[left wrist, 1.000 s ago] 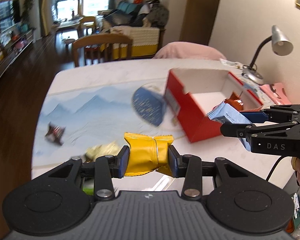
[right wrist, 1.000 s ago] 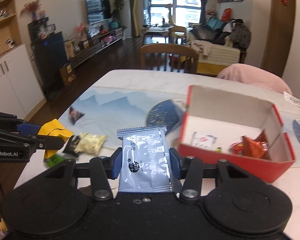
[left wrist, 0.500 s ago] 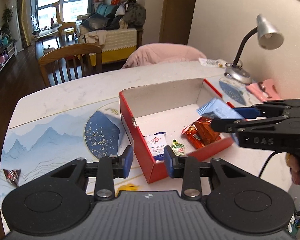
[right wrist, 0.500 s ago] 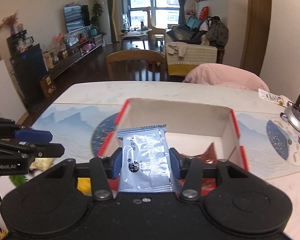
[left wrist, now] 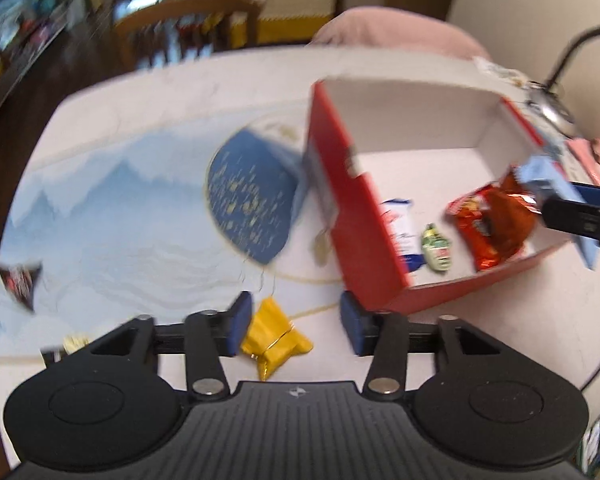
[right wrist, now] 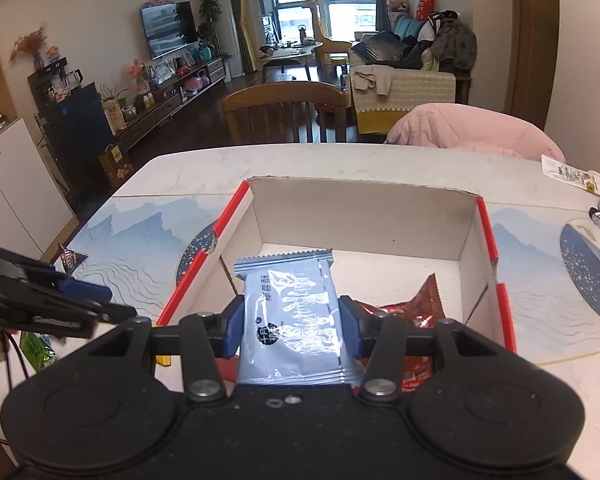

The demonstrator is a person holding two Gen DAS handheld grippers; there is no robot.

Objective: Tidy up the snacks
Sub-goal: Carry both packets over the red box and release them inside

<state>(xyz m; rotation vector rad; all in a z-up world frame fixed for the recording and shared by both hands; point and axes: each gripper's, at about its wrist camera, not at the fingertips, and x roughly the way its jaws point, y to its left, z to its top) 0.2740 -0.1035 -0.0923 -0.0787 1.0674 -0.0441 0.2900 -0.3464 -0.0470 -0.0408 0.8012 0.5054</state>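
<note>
My left gripper (left wrist: 294, 326) points steeply down at the table (left wrist: 148, 120), and its jaws have just been opening; they stand apart now with the yellow snack packet (left wrist: 276, 340) lying on the table between them, nearer the pad at nine o'clock and seemingly clear of both pads, though motion blur keeps me from being sure. The near corner of the red box (left wrist: 364, 240) sits just past the pad at three o'clock, toward one o'clock from the packet. Inside the box I see a white and blue packet (left wrist: 400, 232) against the near wall, a small green sweet (left wrist: 436, 246) beside it, and a red crinkled packet (left wrist: 492, 224) farther toward three o'clock. A dark wrapped snack (left wrist: 20, 280) lies well apart at nine o'clock on the blue mountain-print mat (left wrist: 100, 208). My right gripper (right wrist: 292, 330) has its jaws clamped on the sides of a grey-blue foil packet (right wrist: 292, 320), which stands upright between the pads above the open box (right wrist: 360, 216); the red packet (right wrist: 416, 312) shows under it at four o'clock. In the right wrist view my left gripper (right wrist: 100, 304) hangs at nine o'clock, outside the box's left wall.
</note>
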